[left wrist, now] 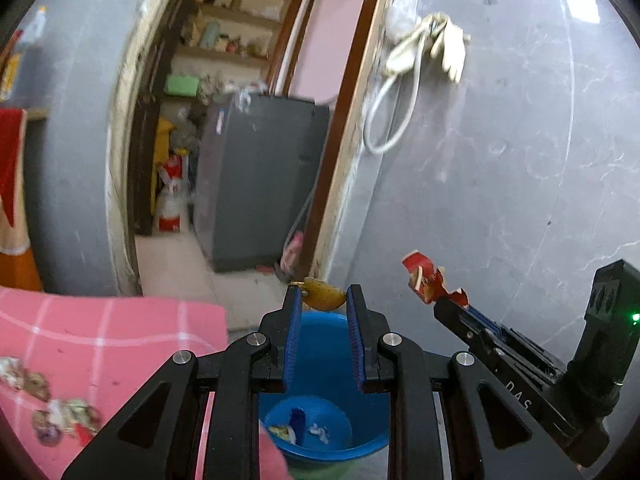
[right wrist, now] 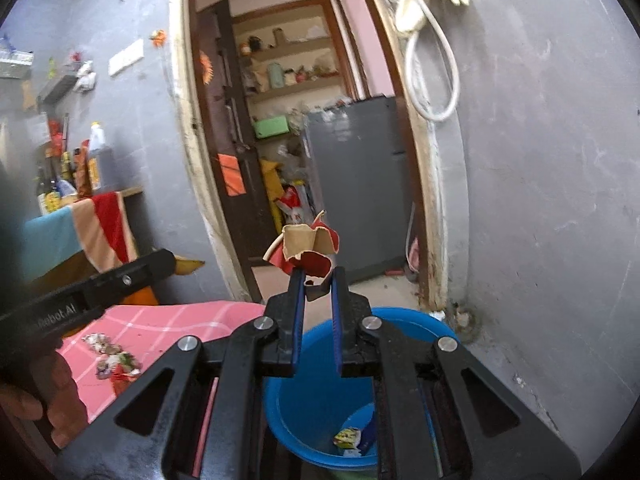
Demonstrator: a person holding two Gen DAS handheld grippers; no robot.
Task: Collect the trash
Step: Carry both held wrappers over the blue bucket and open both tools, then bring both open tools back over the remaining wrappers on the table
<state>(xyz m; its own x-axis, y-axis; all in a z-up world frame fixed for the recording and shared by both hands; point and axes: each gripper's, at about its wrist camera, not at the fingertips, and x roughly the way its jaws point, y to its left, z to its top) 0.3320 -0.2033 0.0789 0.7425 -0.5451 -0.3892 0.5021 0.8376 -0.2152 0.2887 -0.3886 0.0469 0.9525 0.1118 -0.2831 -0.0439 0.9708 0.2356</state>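
Observation:
My left gripper (left wrist: 323, 294) is shut on a yellow wrapper (left wrist: 326, 298), pinched at its fingertips above the blue bucket (left wrist: 320, 352). My right gripper (right wrist: 318, 276) is shut on a crumpled red paper cup (right wrist: 308, 248) and also hangs over the bucket (right wrist: 412, 320). From the left wrist view the right gripper (left wrist: 444, 304) comes in from the right with the cup (left wrist: 426, 280). The left gripper (right wrist: 168, 260) enters the right wrist view from the left, the wrapper (right wrist: 188, 266) at its tip. A few wrappers (right wrist: 348, 438) lie at the bucket's bottom.
A pink checked cloth (left wrist: 120, 332) to the left of the bucket carries more scraps (right wrist: 112, 356). The bucket stands against a grey wall (right wrist: 540, 200) beside a doorway with a grey fridge (right wrist: 360, 184). A person's hand (right wrist: 40, 392) holds the left gripper.

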